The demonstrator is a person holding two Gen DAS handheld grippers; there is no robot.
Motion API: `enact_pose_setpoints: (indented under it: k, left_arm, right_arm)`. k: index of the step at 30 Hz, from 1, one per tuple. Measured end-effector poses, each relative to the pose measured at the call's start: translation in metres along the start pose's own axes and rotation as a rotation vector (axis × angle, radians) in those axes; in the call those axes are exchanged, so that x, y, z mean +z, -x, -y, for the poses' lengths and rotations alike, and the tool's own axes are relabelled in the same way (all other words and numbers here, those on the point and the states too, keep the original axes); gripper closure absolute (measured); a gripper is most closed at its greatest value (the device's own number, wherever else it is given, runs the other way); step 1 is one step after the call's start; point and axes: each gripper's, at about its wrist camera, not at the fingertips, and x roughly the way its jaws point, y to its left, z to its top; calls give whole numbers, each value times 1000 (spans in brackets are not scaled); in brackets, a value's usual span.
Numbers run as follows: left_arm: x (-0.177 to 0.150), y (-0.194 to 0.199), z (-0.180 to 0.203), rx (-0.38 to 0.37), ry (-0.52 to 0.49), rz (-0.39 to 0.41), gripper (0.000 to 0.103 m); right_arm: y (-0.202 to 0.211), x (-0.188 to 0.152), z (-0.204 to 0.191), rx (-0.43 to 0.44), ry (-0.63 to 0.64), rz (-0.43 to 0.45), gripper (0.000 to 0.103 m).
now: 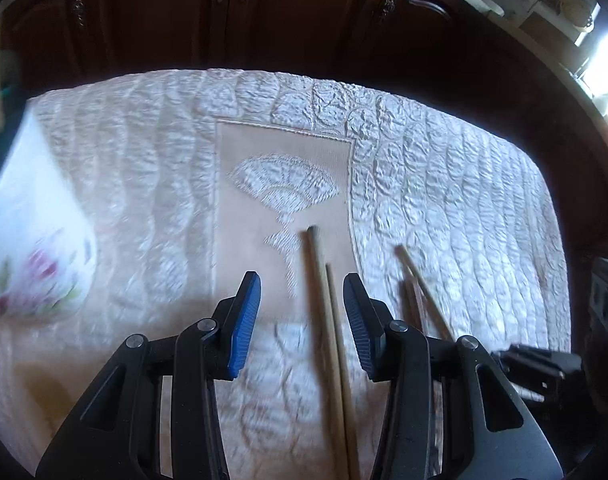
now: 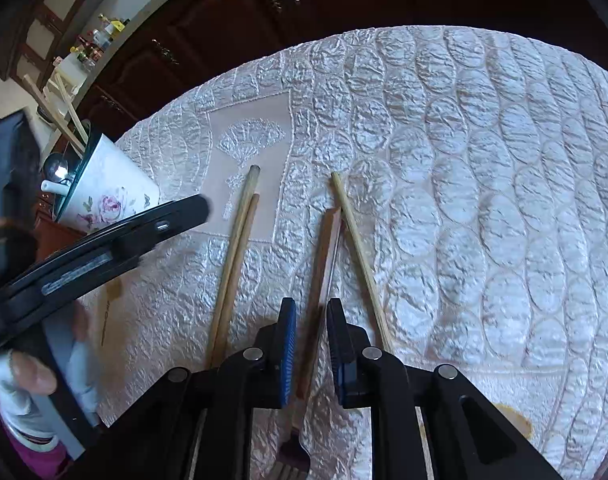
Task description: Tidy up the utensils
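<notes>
White floral holder (image 2: 112,196) bears no readable writing.

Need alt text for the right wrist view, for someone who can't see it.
The right gripper points down at a quilted white tablecloth, its jaws narrow around the wooden handle of a fork. Two chopsticks lie to the left, one to the right, with a floral holder far left.

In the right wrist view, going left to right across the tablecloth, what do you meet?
Floral holder → left gripper reaching in → pair of wooden chopsticks → brown-handled fork, its handle between the right gripper jaws → single pale chopstick.
</notes>
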Motion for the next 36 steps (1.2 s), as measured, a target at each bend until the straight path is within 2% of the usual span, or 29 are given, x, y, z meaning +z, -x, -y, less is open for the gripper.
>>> enact_pose_setpoints:
  k: [7,13,17,25,28,31,36]
  left_arm:
    - [16,-32,9,38,-4,-34,61]
    - [25,-45,15,35,-7,-38,62]
    - [29,-47,9,34,2,-35,74]
    - [14,-36,-17,38,27,-33,92]
    - [7,-30,-24,33,43,-31,93]
    - [-3,-18,-30,24,59,-27,94]
    - [-16,15,-42,-12,67,10,94]
  right_arm:
    - [-25,18,-7,-11,7,-31,85]
    - [-34,37,-8,-8,9,-36,85]
    - [-42,53,-13,-21,23,-46,84]
    - [-61,79,-36,-61,80,-51,83]
    - [-67,81,-46,-80,120,-45,90]
    - [-63,78,-51,-76,125,-41,91]
    - [-35,75,-59,-28,135,17,92]
